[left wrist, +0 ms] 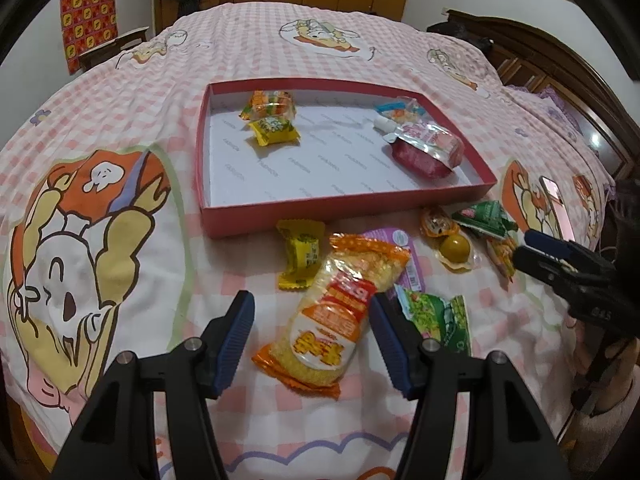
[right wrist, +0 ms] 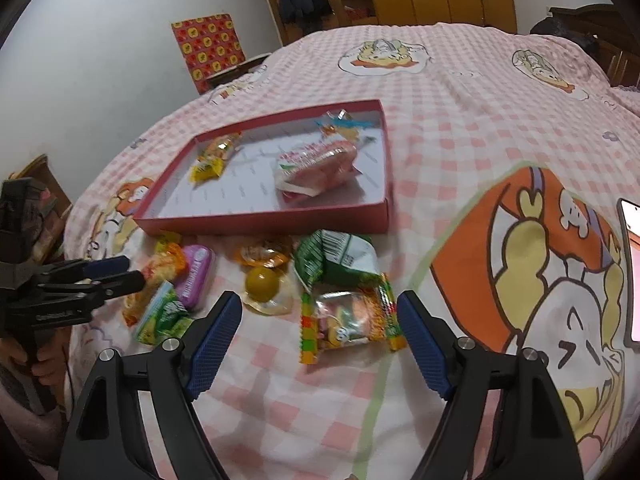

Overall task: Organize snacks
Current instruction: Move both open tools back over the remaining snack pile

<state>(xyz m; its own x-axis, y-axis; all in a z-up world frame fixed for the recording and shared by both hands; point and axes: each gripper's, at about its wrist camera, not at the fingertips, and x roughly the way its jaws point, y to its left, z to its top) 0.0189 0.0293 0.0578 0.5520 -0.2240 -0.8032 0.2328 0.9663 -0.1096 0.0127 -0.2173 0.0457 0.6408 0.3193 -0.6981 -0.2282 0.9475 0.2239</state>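
**Both grippers lining up over the loose snacks**

Here's the stage: a bed under a pink checked cover, and on it the shallow red box, which is where the snacks are being gathered. Four packets lie inside, as far as I can count: two yellow-orange ones at the far left, and at the right a blue-edged one with a pink pouch in front of it.

Now the action. The left gripper hangs with its jaws about half open, empty, either side of the long orange rice-cracker pack, pads not touching it. The right gripper has jaws wider apart, also empty, framing the clear candy bag with yellow-green edges.

To do this well, I'd say each gripper should settle lower until the pads flank the pack's middle, then close gently; these wrappers are crinkly and slippery, and a pinch at one end would let the pack swing. The cracker pack overlaps the purple tin, so lift it straight up to avoid dragging its neighbour.

Loose on the bed I count seven: one cracker pack, one purple tin, one yellow candy, two green packets, one clear candy bag, and one orange blister with a round yellow ball. A phone lies off to the right.
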